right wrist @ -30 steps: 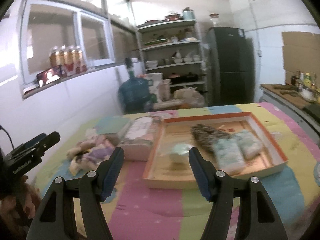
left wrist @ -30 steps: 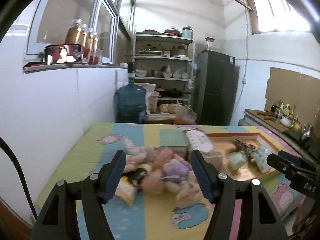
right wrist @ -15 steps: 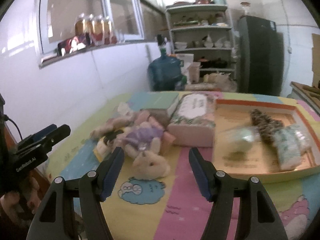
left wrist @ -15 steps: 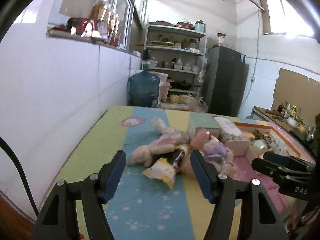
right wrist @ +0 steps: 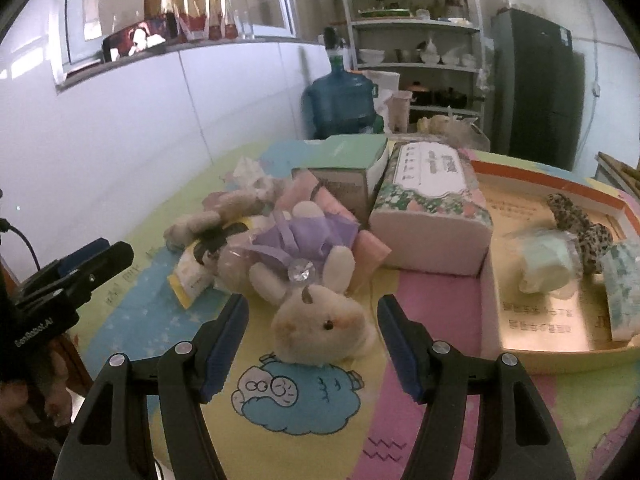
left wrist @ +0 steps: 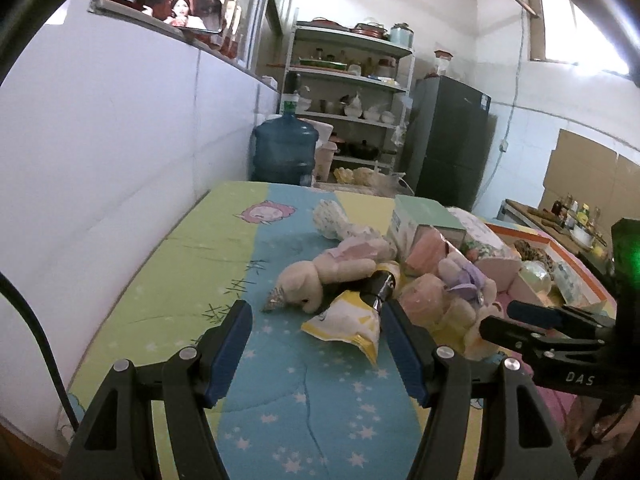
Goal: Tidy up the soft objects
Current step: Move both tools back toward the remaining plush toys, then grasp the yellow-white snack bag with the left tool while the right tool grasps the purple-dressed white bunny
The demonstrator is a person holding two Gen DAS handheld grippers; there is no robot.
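Since the earlier frames both claws have been brought lower and closer to the heap of toys, which was farther up the frame and is now framed just beyond the fingertips; the tray has been left off to the right.

The right claw [right wrist: 313, 316] is spread wide with nothing gripped: the cream rabbit's head [right wrist: 320, 322] lies between the blue pads, at the lower centre of the right wrist view, and neither pad is seen pressing on it. The left claw [left wrist: 316, 324] is likewise released and empty, aimed at the yellow snack packet [left wrist: 347, 322] at the centre of its frame, with a white plush toy [left wrist: 304, 284] just above it.

The rabbit, dressed in a lilac bow [right wrist: 298, 236], lies on the patterned bench [right wrist: 304, 396], its body leaning back against a pink cloth [right wrist: 366, 248] and close to a floral tissue pack [right wrist: 430, 208]. To the right an orange-rimmed tray [right wrist: 552, 172] holds a leopard-print piece [right wrist: 580, 224] and a wrapped pale roll [right wrist: 546, 264].

The plush is judged to be light, squashy and not fragile; it should compress and sag when lifted. A hold across the head or the stuffed trunk is judged firmer than one on an ear or the bow, which could slip or tug loose. The faceted bead at the neck is better avoided.
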